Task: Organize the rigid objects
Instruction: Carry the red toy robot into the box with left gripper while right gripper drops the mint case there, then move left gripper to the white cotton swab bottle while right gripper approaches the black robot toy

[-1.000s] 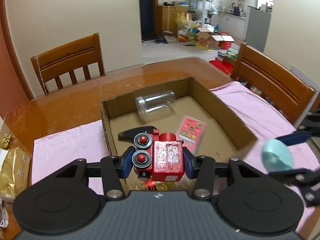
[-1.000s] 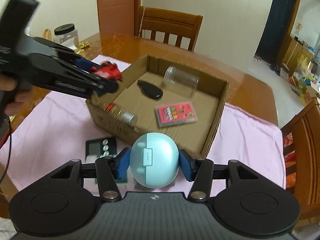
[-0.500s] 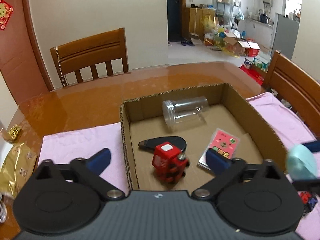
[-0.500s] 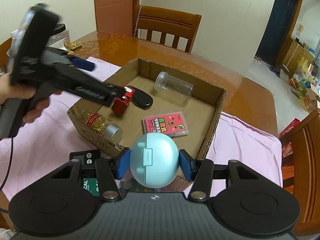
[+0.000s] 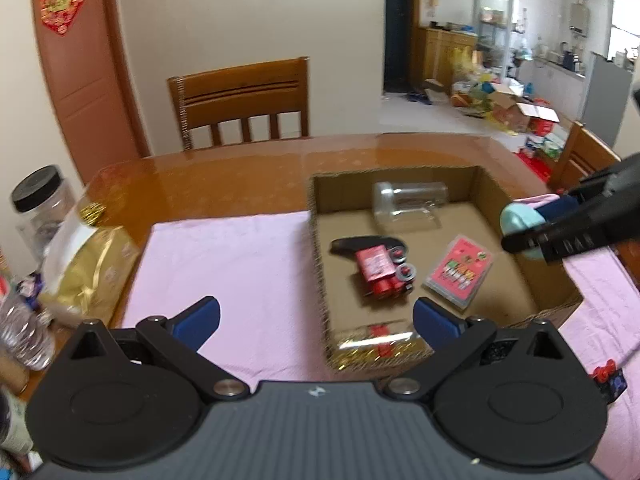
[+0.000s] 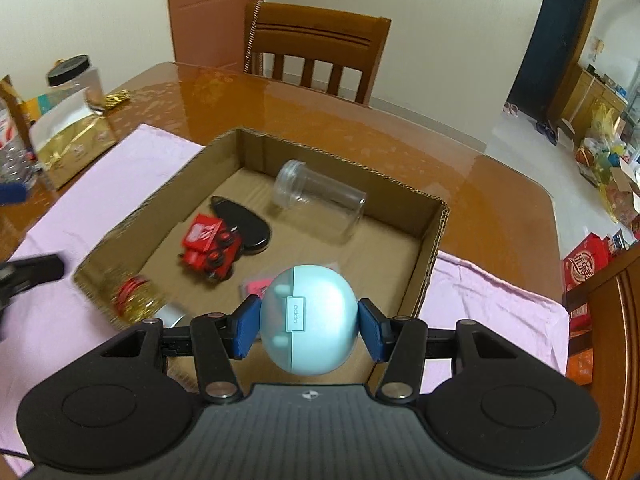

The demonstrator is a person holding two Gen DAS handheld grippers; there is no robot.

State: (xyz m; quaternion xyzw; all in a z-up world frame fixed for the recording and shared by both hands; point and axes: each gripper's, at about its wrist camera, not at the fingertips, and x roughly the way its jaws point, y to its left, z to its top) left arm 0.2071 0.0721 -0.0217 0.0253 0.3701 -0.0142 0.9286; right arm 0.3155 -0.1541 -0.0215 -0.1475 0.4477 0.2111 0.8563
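right claw, clamped on the round case above the box's near edge, could let it roll onto the toy if released high.

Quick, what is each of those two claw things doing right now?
Left gripper: open, holding nothing.
Right gripper: closed on a pale blue egg-shaped case, above the cardboard box.

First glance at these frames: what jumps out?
The pale blue egg-shaped case, clamped in the right gripper over the near end of the cardboard box. Inside the box, a red toy truck lies on its side beside a black case, with a clear jar on its side behind. The left gripper is open and empty.
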